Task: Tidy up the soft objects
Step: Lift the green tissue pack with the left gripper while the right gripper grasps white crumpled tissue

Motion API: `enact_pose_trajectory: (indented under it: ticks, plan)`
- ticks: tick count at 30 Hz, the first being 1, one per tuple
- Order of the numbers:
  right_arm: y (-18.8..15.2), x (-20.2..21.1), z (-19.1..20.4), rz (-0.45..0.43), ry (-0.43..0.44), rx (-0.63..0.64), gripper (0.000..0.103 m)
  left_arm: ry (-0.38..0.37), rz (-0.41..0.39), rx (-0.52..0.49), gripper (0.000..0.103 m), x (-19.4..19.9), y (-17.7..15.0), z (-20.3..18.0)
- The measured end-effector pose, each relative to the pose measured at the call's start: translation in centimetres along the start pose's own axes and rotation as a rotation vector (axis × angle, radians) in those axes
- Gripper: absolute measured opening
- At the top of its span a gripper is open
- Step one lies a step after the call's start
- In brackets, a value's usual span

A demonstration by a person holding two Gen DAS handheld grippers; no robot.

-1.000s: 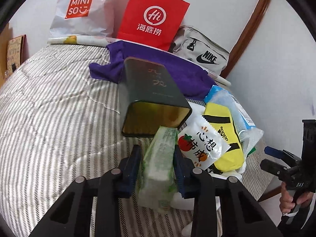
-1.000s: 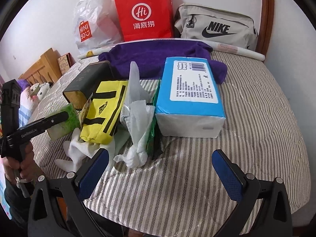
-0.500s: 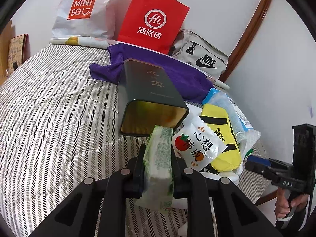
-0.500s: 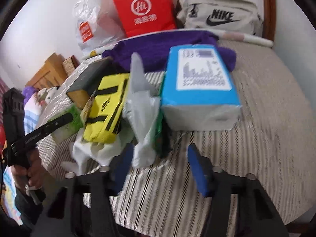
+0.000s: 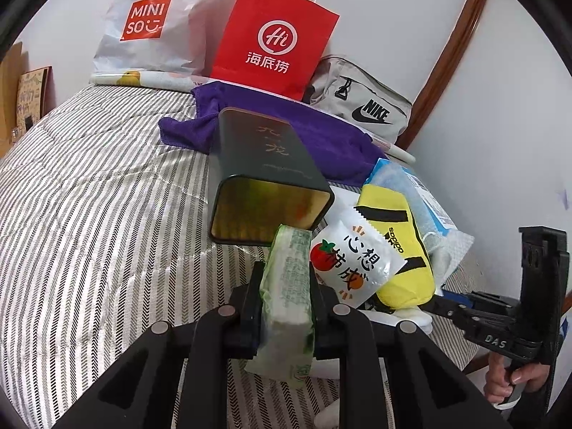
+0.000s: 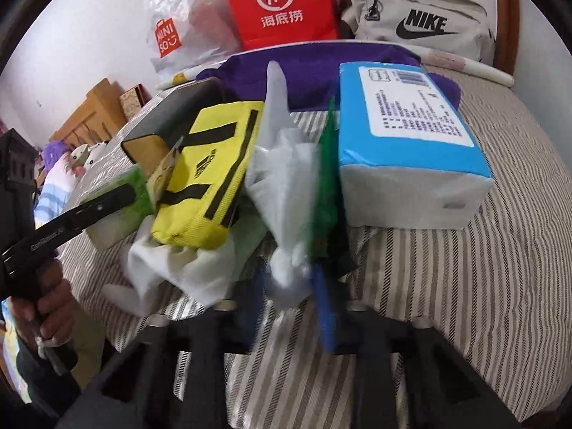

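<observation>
A green-and-white tissue pack (image 5: 287, 300) is clamped upright between the fingers of the left gripper (image 5: 286, 307), both pads pressed flat on its sides. Just beyond the fingertips a dark tin (image 5: 268, 182) is seen lying on its side on the striped bed (image 5: 89, 214), its open gold mouth turned toward the fingers. To the right of the fingers a white sachet (image 5: 354, 264) leans on a yellow pouch (image 5: 397, 246). The fingers of the right gripper (image 6: 286, 293) are closing, now narrow, with a crumpled white plastic bag (image 6: 286, 186) caught between them; whether the pads already press on it cannot be told through the blur. A blue tissue brick (image 6: 407, 143) is seen ahead and right of those fingers, the yellow pouch (image 6: 211, 171) ahead and left.
</observation>
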State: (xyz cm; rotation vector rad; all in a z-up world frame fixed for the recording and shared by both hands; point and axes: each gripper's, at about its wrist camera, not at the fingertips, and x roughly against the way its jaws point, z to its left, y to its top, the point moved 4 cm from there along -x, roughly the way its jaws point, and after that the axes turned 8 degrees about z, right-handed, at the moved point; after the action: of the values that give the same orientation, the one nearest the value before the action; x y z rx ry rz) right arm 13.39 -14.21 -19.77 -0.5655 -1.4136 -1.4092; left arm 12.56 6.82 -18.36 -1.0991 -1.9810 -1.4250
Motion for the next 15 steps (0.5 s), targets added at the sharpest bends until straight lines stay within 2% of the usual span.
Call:
enact_pose_trajectory:
  ticks: [7, 15]
  plan:
    - [-2.0, 3.3, -0.9, -0.044, -0.016, 0.060, 0.019, 0.012, 0.005, 0.010, 0.018, 0.6, -0.3, -0.1]
    - [-4.3, 3.9, -4.6, -0.027, -0.039, -0.014, 0.019, 0.042, 0.019, 0.025, 0.018, 1.0, -0.4, -0.2]
